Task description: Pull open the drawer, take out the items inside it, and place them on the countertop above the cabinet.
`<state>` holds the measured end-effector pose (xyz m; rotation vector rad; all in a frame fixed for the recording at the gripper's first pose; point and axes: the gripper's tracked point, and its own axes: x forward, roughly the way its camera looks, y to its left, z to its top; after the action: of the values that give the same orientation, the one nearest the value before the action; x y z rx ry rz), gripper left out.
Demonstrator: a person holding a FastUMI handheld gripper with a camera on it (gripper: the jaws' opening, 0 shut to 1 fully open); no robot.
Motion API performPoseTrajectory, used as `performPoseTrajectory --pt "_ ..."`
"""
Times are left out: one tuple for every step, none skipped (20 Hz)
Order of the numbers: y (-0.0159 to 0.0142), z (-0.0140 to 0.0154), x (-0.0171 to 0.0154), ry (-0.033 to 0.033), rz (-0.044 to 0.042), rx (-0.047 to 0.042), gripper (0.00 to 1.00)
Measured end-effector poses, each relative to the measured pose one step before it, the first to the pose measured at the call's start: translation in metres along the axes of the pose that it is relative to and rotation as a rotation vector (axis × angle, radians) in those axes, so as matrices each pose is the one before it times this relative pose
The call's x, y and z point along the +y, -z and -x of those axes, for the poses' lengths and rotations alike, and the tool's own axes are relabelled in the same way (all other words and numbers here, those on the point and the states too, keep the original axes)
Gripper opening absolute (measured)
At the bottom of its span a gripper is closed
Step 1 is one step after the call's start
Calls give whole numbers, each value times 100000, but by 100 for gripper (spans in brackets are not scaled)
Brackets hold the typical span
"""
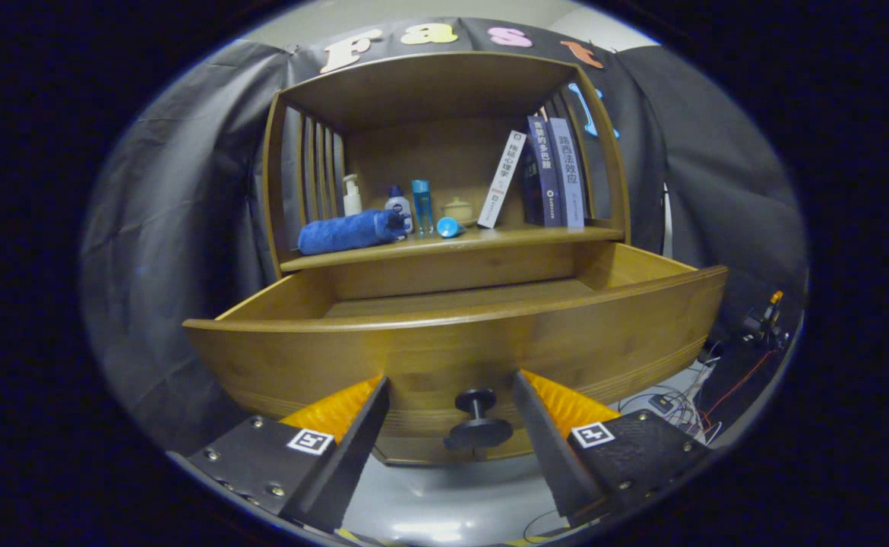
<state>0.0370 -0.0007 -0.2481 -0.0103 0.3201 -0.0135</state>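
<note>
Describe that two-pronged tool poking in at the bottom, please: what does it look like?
The gripper has two wedge-shaped fingers with ribbed inner pads. Each sits on a flat plate fastened with small screws and carries a square black-and-white marker. They stand open either side of the drawer's knob.

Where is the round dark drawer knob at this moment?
In the gripper view, the round dark drawer knob sits low on the pulled-out wooden drawer front, between the spread, non-touching fingers of the open hand-held gripper.

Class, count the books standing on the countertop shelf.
3: a white book leaning beside the pot, then two dark books upright at the shelf's end. Others may hide behind.
</note>
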Motion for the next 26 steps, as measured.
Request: performPoseTrajectory --pt "-69 -384 29 51 250 -504 98" --pt "-29 -234 -3 -116 -153 148 98" --pt "-90 -93 12 -44 -201 -174 98" --pt "-118 -340 67 -1 174 -125 98" --pt "-101 -474 -22 18 707 25 98" --pt "-218 -454 9 24 107 -623 98" --pt "-113 -434 93 -44 -135 -6 99" --pt "-209 -531 122 172 -111 -360 98" --pt "-283 -429 64 336 175 -666 98" --pt "-309 -437 55 434 537 -912 98" --pt "-350 -833 131 335 772 -1327 98" --pt "332 -544 29 184 824 2683 99" --pt "-445 -65 -80 -181 54 -1289 99" --pt "-8 -369 -39 -120 228 157 99" --pt "-316 -720 -86 -309 -520 -1106 98" --pt "29 -416 48 -161 350 577 98" --pt "-309 -363 -48 37 4 -747 98" --pt "-41 -397 -30 -168 257 867 98" --pt "-38 -380 95 -41 -295 31 98" --pt "-177 -536 40 -92 -331 354 98" --pt "114 -501 29 80 147 325 98" --pt "-145 -586 61 123 90 395 98" --pt "-142 -515 21 -43 209 141 98" --pt "-172 -526 2 -84 -309 135 99" --pt "-66 -613 66 169 -197 330 99" --pt "-229 -557 -9 312 8 72 98"
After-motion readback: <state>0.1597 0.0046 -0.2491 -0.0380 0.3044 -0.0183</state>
